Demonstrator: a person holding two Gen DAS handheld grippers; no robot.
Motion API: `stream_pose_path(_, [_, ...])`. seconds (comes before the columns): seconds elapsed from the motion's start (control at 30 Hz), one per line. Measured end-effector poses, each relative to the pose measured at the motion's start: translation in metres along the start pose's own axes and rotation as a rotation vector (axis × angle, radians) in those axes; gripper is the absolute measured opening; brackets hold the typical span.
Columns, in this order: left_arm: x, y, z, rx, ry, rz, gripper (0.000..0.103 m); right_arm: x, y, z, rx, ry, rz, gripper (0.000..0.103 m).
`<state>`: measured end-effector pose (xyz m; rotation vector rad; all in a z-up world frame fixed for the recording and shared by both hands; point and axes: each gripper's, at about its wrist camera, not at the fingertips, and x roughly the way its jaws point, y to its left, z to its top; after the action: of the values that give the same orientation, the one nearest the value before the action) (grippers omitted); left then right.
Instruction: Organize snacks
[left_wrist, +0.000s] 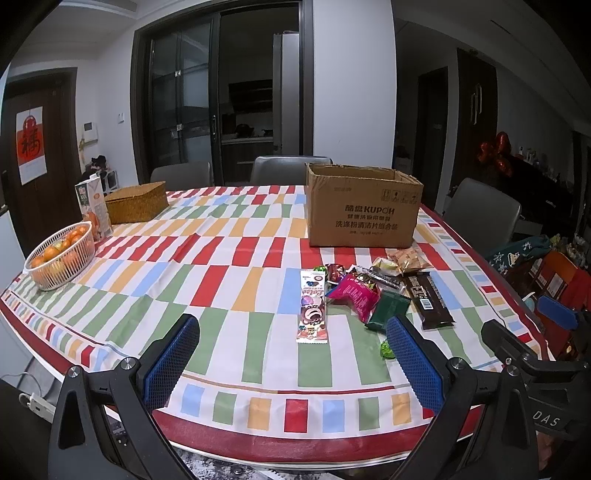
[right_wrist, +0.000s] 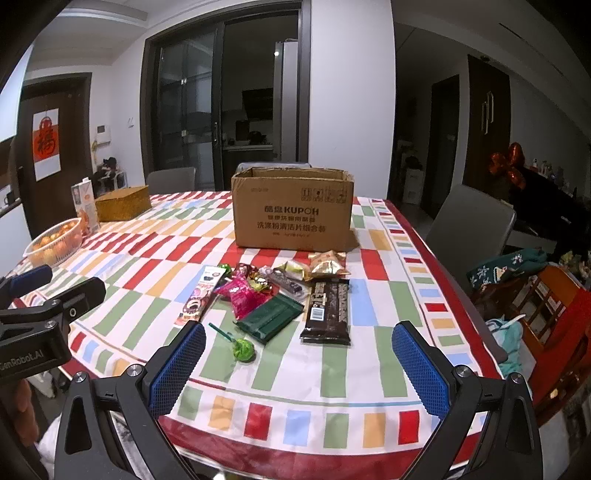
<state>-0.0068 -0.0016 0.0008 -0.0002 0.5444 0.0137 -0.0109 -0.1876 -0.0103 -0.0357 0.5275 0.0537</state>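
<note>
On the table, near edge, both tongs hovering:
table (right_wrist: 373, 266): covered with striped cloth of red, green, blue, yellow blocks; chairs around far and right sides.
cardboard box (right_wrist: 293, 212): open top, upright, past the snack pile, toward far side.
woven box (left_wrist: 136, 201): far left, closed lid, beside juice carton (left_wrist: 93, 206).
fruit basket (left_wrist: 61, 254): white, left edge, holding oranges.
snack pile (right_wrist: 280, 295): loose cluster between cardboard box and near edge, just in front of box.
dark chocolate bar (right_wrist: 327, 310): right side of pile, lying flat, barcode up.
pink cartoon packet (left_wrist: 313, 312): long, flat, left side of pile.
green packet (right_wrist: 271, 319): flat, touching magenta bag (right_wrist: 242, 295).
gold wrapped snacks (right_wrist: 327, 266): nearest the box.
green lollipop (right_wrist: 242, 349): alone, nearest the edge, stick pointing left-back.
left tongs (left_wrist: 293, 345): released, wide apart, nothing between pads, above near edge left of pile.
right tongs (right_wrist: 299, 349): released, wide apart, empty, above near edge facing pile.
</note>
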Motion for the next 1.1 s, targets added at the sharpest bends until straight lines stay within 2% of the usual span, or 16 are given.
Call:
stream_pose_path(0.3, [0.01, 0.006, 0.0, -0.022, 0.045, -0.019, 0.103, 0.021, 0.0, 0.001, -0.017, 0.069, 0.053, 0.102])
stream_pose_path(0.57, [0.042, 0.01, -0.001, 0.01, 0.128, -0.062, 0.1, 0.053, 0.01, 0.0, -0.04, 0.13, 0.094, 0.101])
stream_pose_path(0.77, [0.066, 0.007, -0.006, 0.075, 0.134, -0.057, 0.09, 0.088, 0.018, -0.005, -0.056, 0.222, 0.128, 0.088])
stream_pose_path(0.93, [0.089, 0.004, -0.009, 0.104, 0.158, -0.082, 0.085, 0.112, 0.02, -0.013, -0.046, 0.299, 0.154, 0.074])
stream_pose_path(1.1, [0.111, 0.001, -0.01, 0.108, 0.187, -0.114, 0.08, 0.132, 0.022, -0.021, -0.039, 0.366, 0.178, 0.063])
